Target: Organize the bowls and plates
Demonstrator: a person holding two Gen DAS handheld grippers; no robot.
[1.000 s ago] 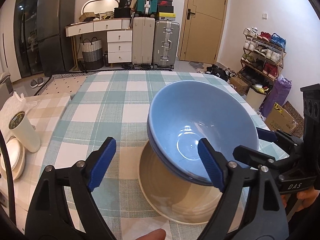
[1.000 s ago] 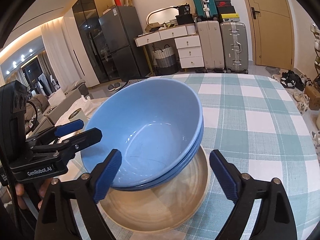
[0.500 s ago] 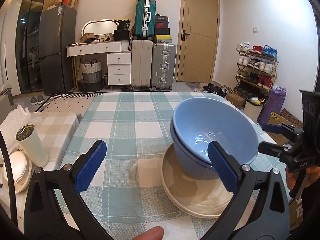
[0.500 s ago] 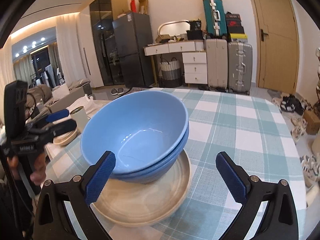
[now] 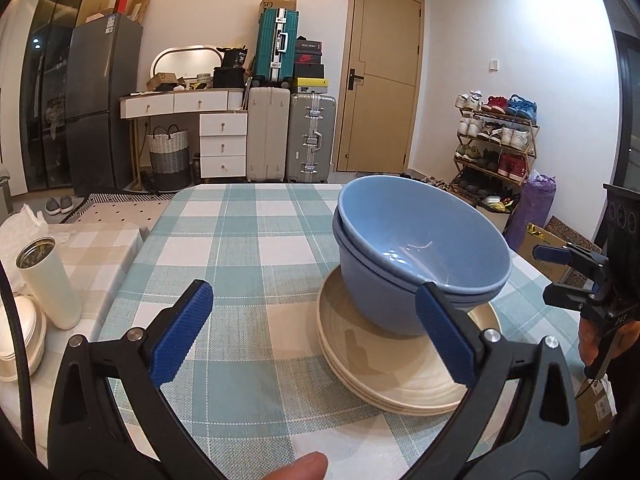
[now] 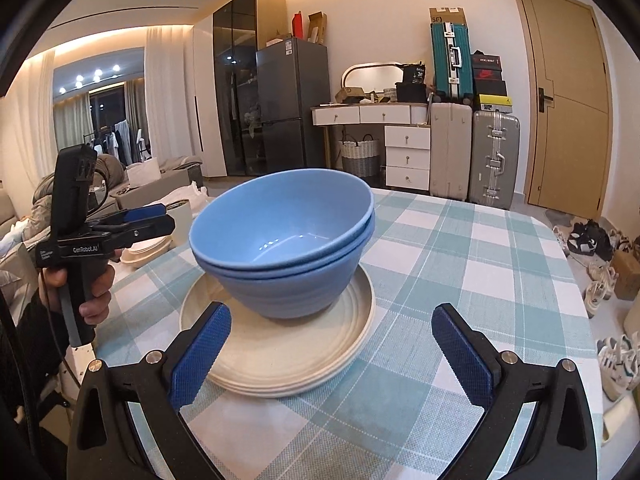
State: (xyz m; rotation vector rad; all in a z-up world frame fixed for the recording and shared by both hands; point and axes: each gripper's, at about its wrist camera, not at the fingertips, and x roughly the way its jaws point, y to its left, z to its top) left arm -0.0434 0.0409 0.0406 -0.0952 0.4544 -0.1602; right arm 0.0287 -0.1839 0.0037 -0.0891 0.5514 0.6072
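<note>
**Both grippers empty, bowl stack ahead**

My left gripper [image 5: 314, 338] and right gripper [image 6: 330, 350] both have jaws spread wide, holding nothing. Just past my right pads [image 6: 200, 350] the cream plates [image 6: 280, 356] sit on the checked table [image 6: 460, 280], blue bowls [image 6: 284, 240] nested upright on top. From my left the stack lies ahead-right; right seems nearer.

The two nested pale-blue bowls [image 5: 420, 248] hide the far part of the stacked cream plates [image 5: 400, 372] beneath them. The left picture edge cuts off a stack of white round dishes [image 5: 18, 332]. Labels on the grey refrigerator [image 6: 294, 92] are too small to read.
</note>
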